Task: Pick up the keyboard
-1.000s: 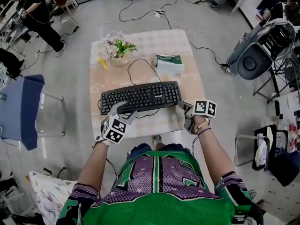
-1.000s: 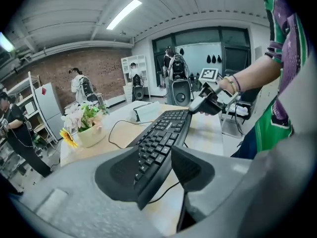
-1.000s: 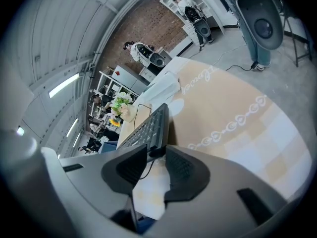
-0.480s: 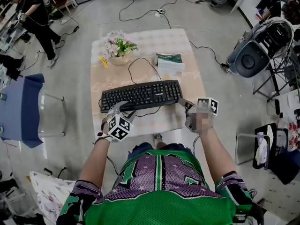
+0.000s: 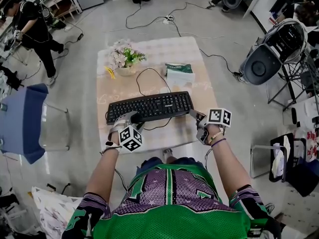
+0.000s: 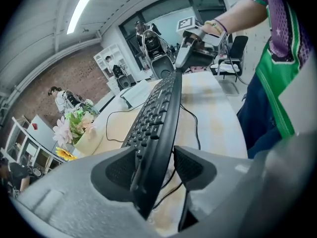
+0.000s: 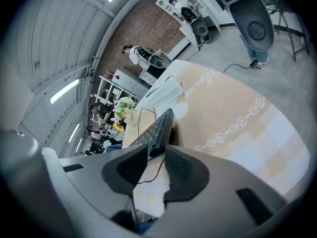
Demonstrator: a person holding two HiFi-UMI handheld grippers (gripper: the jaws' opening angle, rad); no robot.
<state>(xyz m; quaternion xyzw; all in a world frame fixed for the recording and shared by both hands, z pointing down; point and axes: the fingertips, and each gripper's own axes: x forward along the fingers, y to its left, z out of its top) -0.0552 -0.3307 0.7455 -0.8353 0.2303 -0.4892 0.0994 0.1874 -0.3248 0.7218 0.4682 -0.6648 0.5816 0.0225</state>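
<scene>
A: Keyboard (image 5: 149, 107), frame centre: black plastic, matt, keys equally dull. Its cable (image 6: 196, 126): thin, black, smooth sheath.

B: Tablecloth (image 5: 199, 89): cloth, pale beige check, matt. Packet (image 5: 179, 72) above the keyboard: white, with a green top and a faint film-like sheen.

A: Floor (image 5: 79, 49), upper left: grey, smooth, slight gloss. Chair (image 5: 55, 126) at the left edge looks like clear plastic, with blue cloth (image 5: 22, 118) draped over it.

B: Person's jersey (image 5: 169, 203), bottom: green and purple fabric, some shine. Right gripper view, upper middle: wall (image 7: 148, 21), bare brick, rough.

The black, corded keyboard (image 5: 149, 107) lies keys-up across the near half of the table (image 5: 174, 49), roughly parallel to its front edge.
</scene>
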